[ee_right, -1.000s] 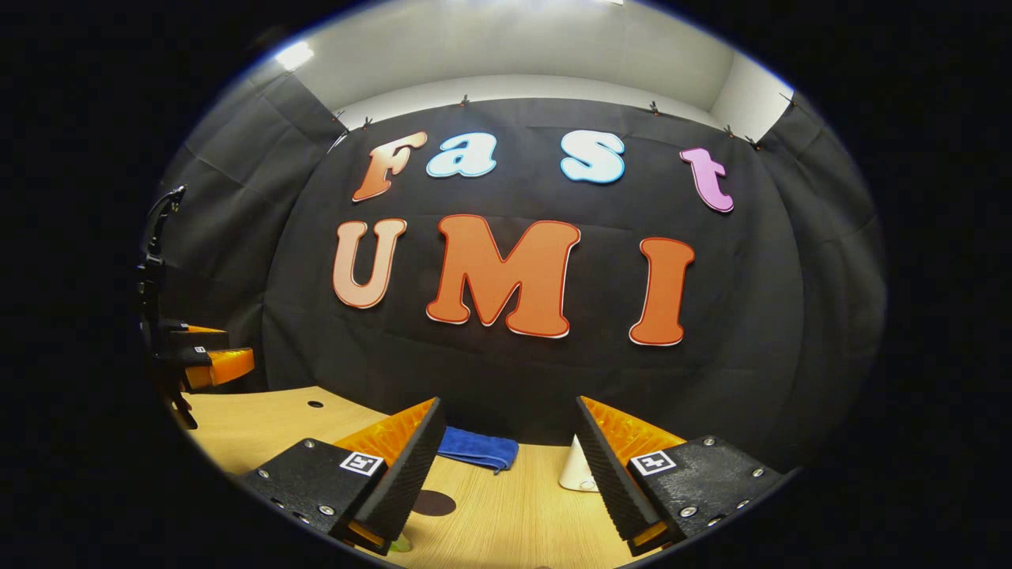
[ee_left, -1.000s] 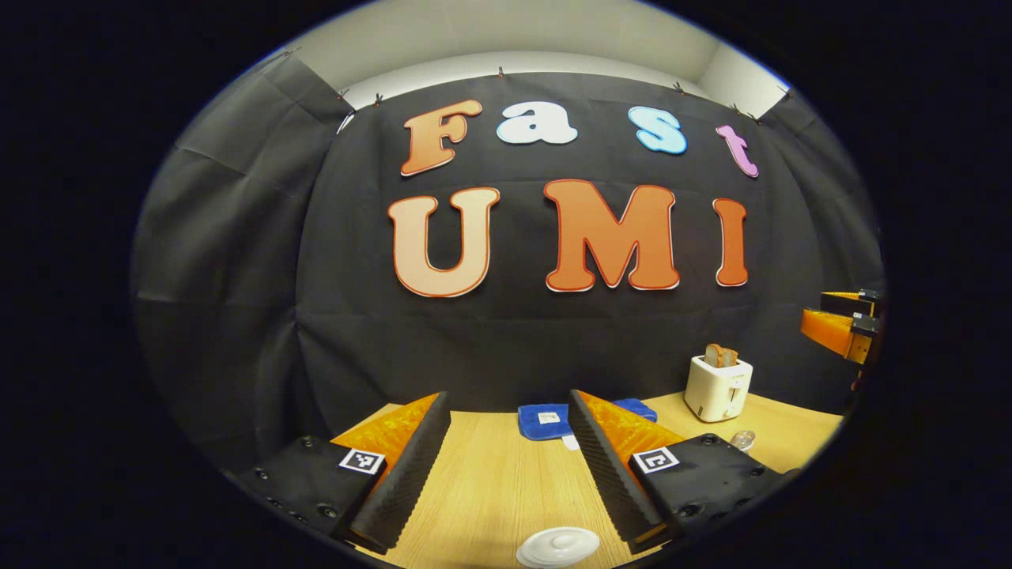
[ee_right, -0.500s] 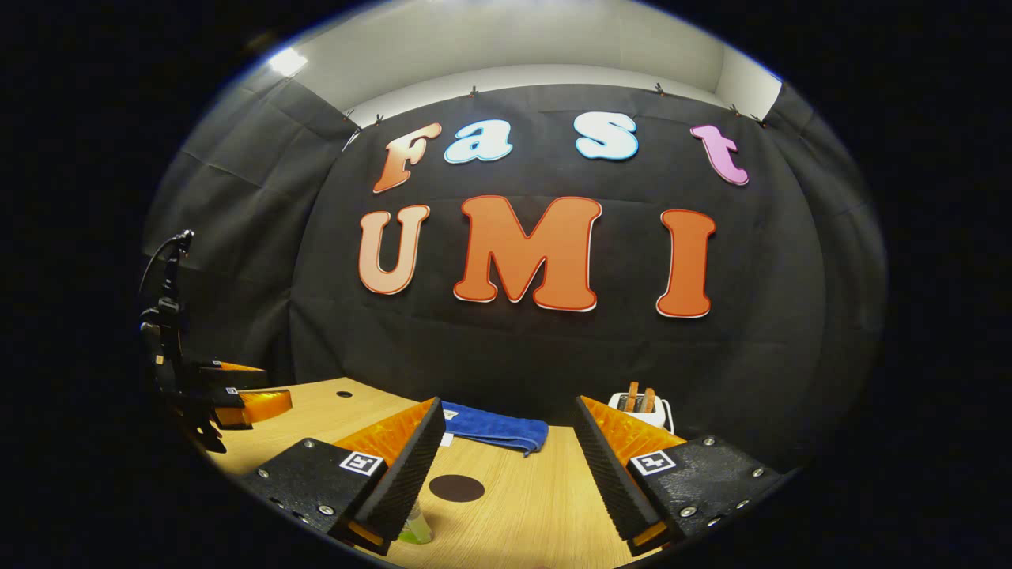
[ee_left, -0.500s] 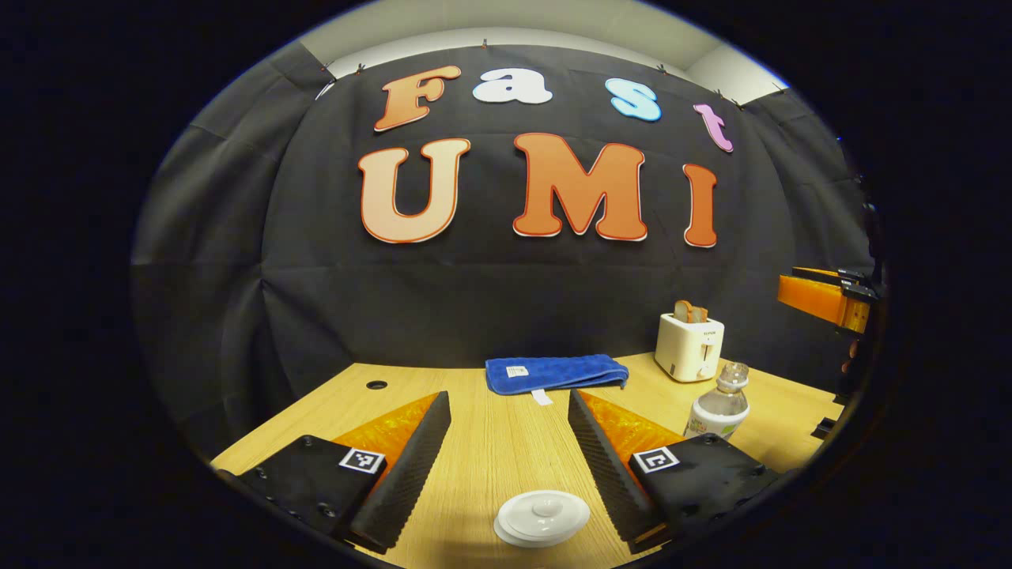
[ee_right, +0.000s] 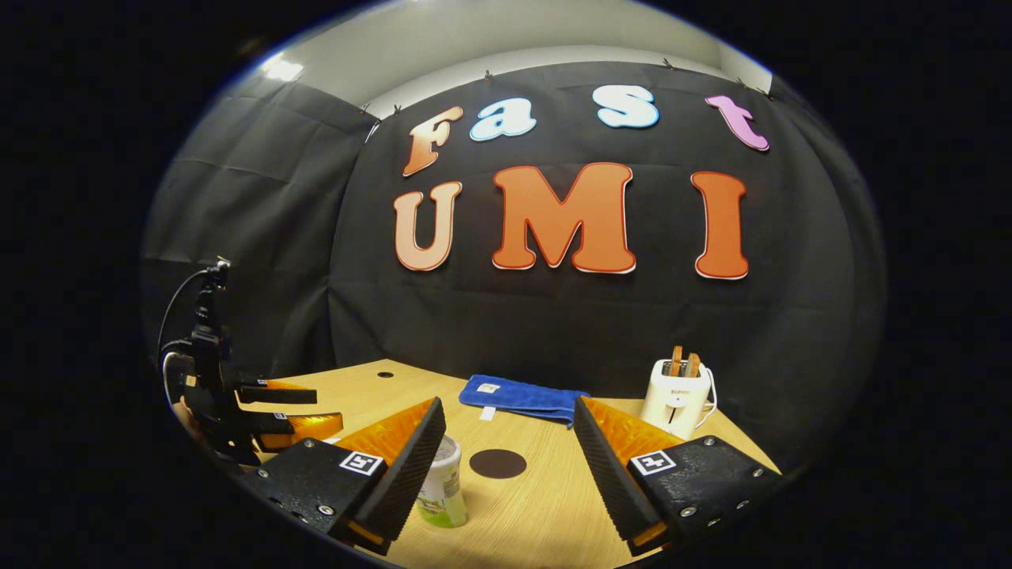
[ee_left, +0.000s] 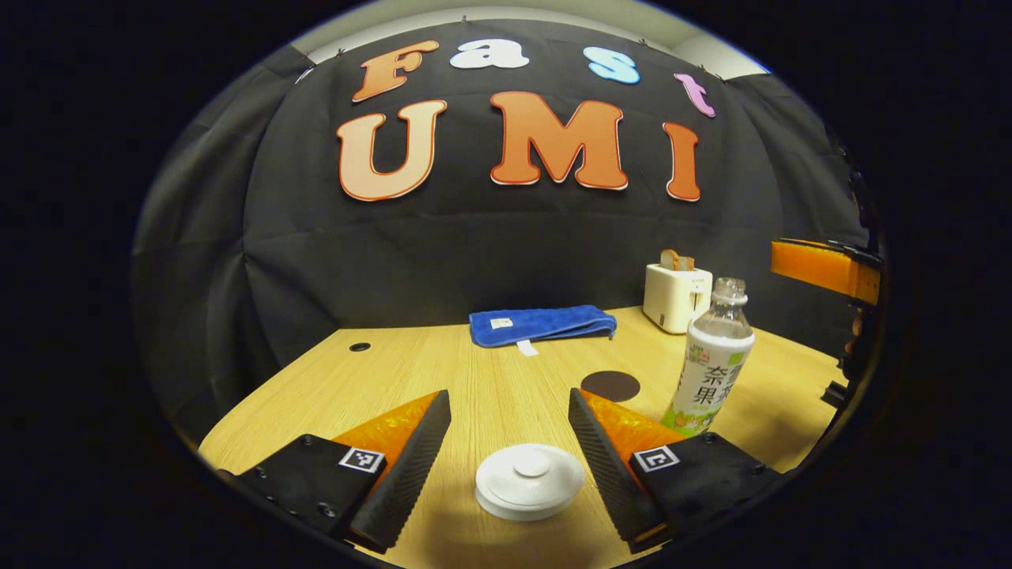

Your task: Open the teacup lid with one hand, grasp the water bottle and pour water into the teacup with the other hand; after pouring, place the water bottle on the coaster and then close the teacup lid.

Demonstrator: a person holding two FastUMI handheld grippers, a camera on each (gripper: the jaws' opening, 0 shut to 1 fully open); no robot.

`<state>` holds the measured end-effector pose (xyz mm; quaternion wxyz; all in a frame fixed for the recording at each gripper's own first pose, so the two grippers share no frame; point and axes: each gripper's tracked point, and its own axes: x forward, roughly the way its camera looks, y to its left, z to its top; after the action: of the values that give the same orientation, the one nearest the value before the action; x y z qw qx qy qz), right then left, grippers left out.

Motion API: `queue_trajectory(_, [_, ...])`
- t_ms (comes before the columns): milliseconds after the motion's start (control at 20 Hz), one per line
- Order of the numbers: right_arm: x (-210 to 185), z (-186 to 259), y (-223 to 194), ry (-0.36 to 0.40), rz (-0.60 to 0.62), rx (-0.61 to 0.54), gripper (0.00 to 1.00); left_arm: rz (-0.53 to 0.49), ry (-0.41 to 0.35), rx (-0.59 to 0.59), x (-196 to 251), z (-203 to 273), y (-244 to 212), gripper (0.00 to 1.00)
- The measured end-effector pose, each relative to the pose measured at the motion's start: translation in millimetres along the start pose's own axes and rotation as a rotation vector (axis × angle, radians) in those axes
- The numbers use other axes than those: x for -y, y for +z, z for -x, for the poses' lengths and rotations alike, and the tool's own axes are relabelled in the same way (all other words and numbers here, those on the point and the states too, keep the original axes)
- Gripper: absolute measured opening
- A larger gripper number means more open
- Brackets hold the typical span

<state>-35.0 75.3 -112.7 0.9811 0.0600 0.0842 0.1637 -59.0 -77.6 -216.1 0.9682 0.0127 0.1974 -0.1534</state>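
A white teacup lid [ee_left: 528,482] sits on its cup, low in the left gripper view, between the fingers of my open left gripper [ee_left: 507,395], which touch nothing. The water bottle [ee_left: 709,356] stands upright to the right of it, uncapped and with a white and green label. A dark round coaster [ee_left: 610,386] lies on the table just behind. In the right gripper view my right gripper [ee_right: 508,403] is open and empty. The bottle [ee_right: 443,482] shows partly behind its left finger and the coaster [ee_right: 497,463] lies between the fingers, farther off.
A folded blue towel [ee_left: 541,324] lies at the back of the wooden table [ee_left: 411,371], with a white toaster [ee_left: 676,294] holding toast to its right. The right gripper [ee_left: 822,269] hangs at the far right. The left gripper [ee_right: 324,407] shows at the left in the right gripper view.
Both views have tipped downward, showing more of the table. The lidded cup has come farther in between my left fingers. The bottle, coaster and toaster have come into fuller view.
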Motion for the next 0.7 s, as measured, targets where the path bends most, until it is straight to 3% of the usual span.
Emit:
queue_trajectory(350, [-9,-3,-34,0.045,-0.013,-0.073,0.98,-0.020,-0.007,-0.065,9,-9,-37,0.96])
queue_trajectory(650, [-16,-4,-46,0.069,-0.004,-0.102,0.98,0.023,0.012,-0.090,6,-16,-50,0.81])
queue_trajectory(700, [-15,-4,-47,0.071,-0.003,-0.103,0.98,0.016,0.013,-0.095,6,-17,-53,0.72])
